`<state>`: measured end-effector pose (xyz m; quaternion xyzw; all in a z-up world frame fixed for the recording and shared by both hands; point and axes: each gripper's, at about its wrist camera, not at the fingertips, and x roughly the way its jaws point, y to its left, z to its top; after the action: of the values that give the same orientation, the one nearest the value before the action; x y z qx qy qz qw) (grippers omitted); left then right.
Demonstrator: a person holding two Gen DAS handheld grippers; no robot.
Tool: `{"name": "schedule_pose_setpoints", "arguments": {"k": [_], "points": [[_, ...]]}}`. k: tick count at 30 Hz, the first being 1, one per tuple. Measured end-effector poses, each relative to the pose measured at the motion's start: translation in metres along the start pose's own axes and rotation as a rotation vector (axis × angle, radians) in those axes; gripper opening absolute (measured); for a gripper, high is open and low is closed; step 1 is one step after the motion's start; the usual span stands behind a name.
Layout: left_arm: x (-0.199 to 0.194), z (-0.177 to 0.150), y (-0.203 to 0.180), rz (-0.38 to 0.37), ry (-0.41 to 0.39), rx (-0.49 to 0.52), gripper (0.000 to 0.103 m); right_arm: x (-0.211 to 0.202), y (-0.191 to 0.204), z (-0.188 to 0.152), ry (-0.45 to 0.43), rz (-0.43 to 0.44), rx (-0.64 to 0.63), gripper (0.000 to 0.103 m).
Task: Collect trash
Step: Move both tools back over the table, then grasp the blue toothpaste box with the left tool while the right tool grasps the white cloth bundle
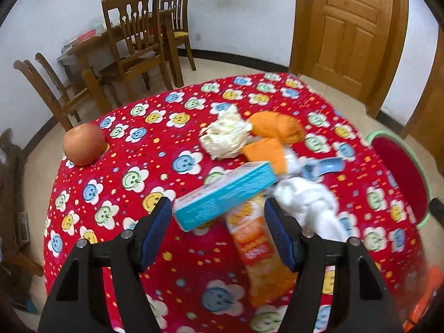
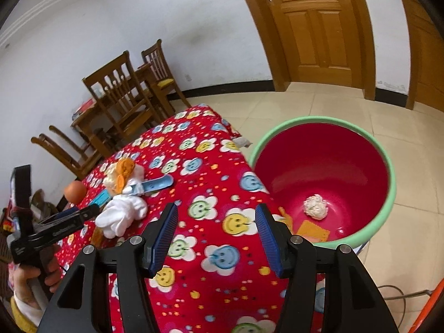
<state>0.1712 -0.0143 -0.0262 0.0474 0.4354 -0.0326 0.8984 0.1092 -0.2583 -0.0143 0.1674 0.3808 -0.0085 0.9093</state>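
The left gripper is partly open and holds nothing. A blue box and an orange snack packet lie in the gap between its two blue pads, but the pads do not press on them. The right gripper is partly open too, and it is empty, over the red smiley tablecloth.

The trash pile sits on the table at about 12 o'clock from the left gripper. It has one crumpled paper ball, one orange cloth, one white glove and one blue plastic piece. One round fruit sits apart at 10 o'clock.

The red bin with a green rim stands at 1 o'clock from the right gripper. Inside are one paper ball and one orange card. Four wooden chairs stand by the wall.
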Motion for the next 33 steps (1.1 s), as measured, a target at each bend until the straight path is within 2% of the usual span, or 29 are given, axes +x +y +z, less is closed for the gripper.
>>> {"name": "schedule_pose_setpoints", "arguments": {"k": [3,11,13,15,18,25,33], "points": [[0.009,0.001,0.004,0.008,0.000,0.025,0.069,0.003,0.008,0.000,0.005,0.002,-0.009,0.059],[0.028,0.010,0.011,-0.061,0.015,0.030,0.067,0.013,0.029,-0.001,0.027,0.004,-0.040,0.059],[0.030,0.012,0.013,-0.065,0.016,0.022,0.048,0.015,0.033,0.000,0.031,0.004,-0.047,0.059],[0.031,0.011,0.015,-0.084,0.018,0.016,0.034,0.016,0.037,0.000,0.034,0.007,-0.053,0.059],[0.025,0.009,0.016,-0.120,0.007,0.015,0.029,0.019,0.044,-0.001,0.040,0.010,-0.069,0.059],[0.006,0.002,0.019,-0.155,-0.029,-0.005,0.027,0.031,0.063,-0.002,0.068,0.032,-0.103,0.059],[-0.020,-0.008,0.039,-0.154,-0.067,-0.143,0.027,0.055,0.090,-0.007,0.130,0.078,-0.150,0.059]]}}
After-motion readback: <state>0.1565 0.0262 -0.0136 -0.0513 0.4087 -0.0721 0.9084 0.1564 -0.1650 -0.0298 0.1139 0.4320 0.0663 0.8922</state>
